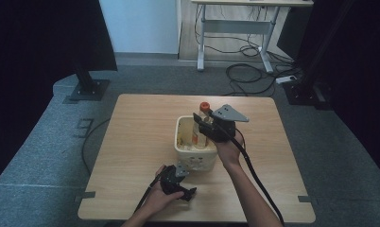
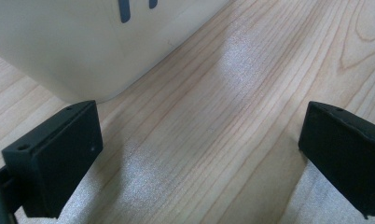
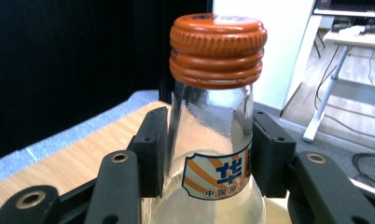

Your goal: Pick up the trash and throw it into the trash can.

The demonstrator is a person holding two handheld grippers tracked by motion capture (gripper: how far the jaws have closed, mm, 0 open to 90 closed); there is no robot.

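Note:
A clear glass bottle (image 3: 211,140) with an orange screw cap (image 3: 217,49) and an orange-and-blue label stands upright in my right gripper (image 3: 209,149), whose jaws are shut on its neck. In the high view the bottle (image 1: 201,127) stands inside the cream basket (image 1: 181,147) at the table's middle, its cap above the rim, and the right gripper (image 1: 204,124) reaches in from the right. My left gripper (image 1: 187,195) rests low on the table in front of the basket. Its jaws stand wide open over bare wood, and the basket's wall (image 2: 73,42) lies just beyond the left gripper (image 2: 199,154).
The wooden table (image 1: 136,142) stands on grey carpet. Black stands rise at the far left (image 1: 86,80) and far right (image 1: 311,80). A white desk frame (image 1: 235,28) and loose cables (image 1: 249,71) lie beyond the table.

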